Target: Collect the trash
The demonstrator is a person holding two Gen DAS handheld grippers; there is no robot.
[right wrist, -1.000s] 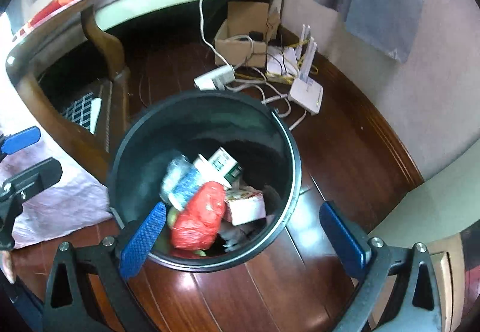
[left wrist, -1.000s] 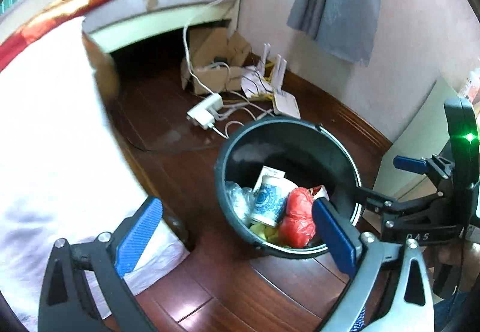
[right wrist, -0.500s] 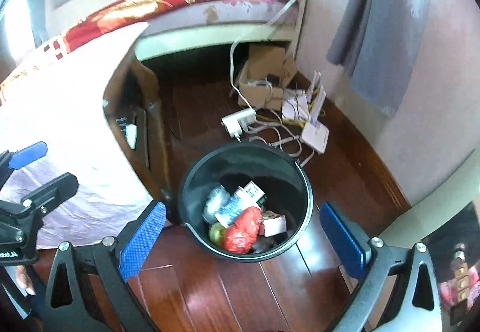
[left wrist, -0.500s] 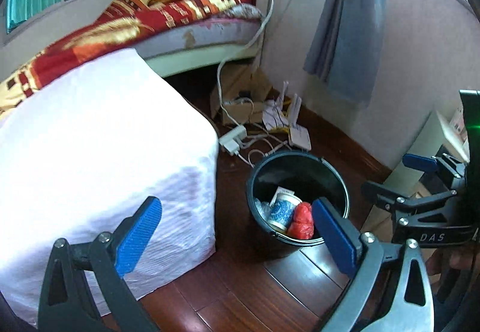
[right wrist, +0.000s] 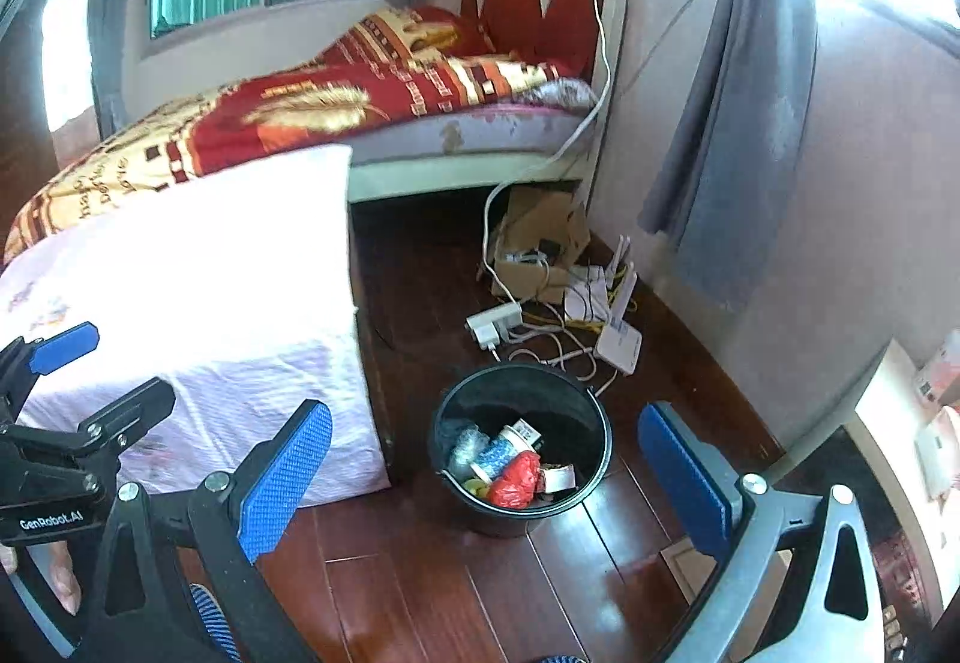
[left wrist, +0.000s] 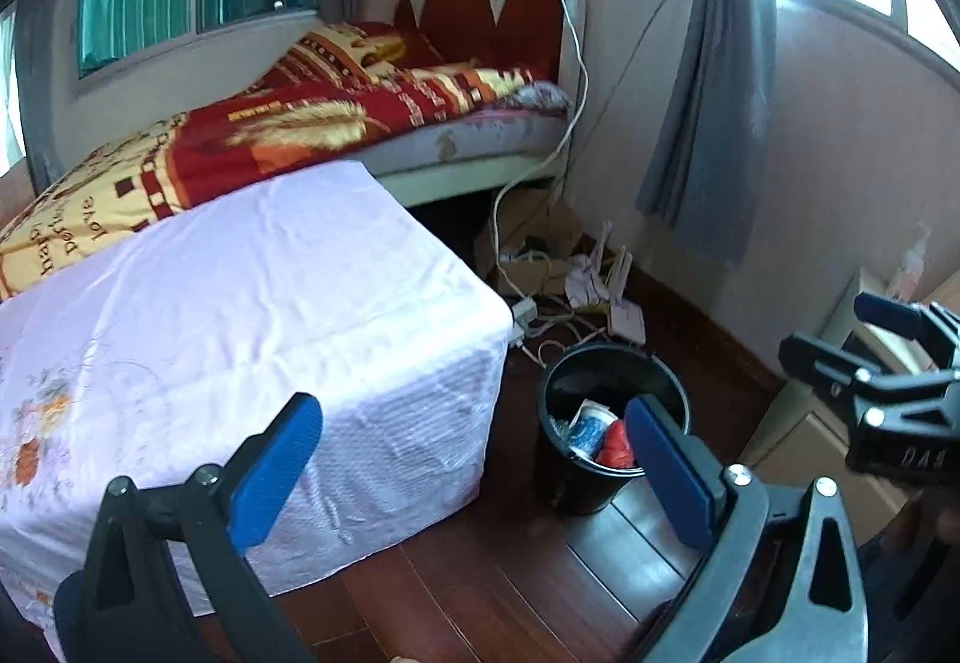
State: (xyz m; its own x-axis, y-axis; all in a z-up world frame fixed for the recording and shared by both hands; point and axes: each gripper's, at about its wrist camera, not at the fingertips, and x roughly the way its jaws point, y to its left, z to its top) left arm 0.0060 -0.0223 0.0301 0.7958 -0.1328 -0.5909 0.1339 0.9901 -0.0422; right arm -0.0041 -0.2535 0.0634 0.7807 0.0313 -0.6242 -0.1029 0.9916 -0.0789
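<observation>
The left gripper (left wrist: 468, 474) has black skeletal arms with triangular cut-outs, silver screw heads at the joints, and jaws faced with blue textured pads; seen from the right wrist view at 9 o'clock, its black body carries white "GenRobot.AI" lettering. The right gripper (right wrist: 486, 474) is built alike, though its 3 o'clock arm looks grey, and from the left wrist view its black body shows white letters that read mirrored and cannot be made out fully. A fingertip (right wrist: 63, 582) shows under the left gripper's body, with no sleeve visible.
</observation>
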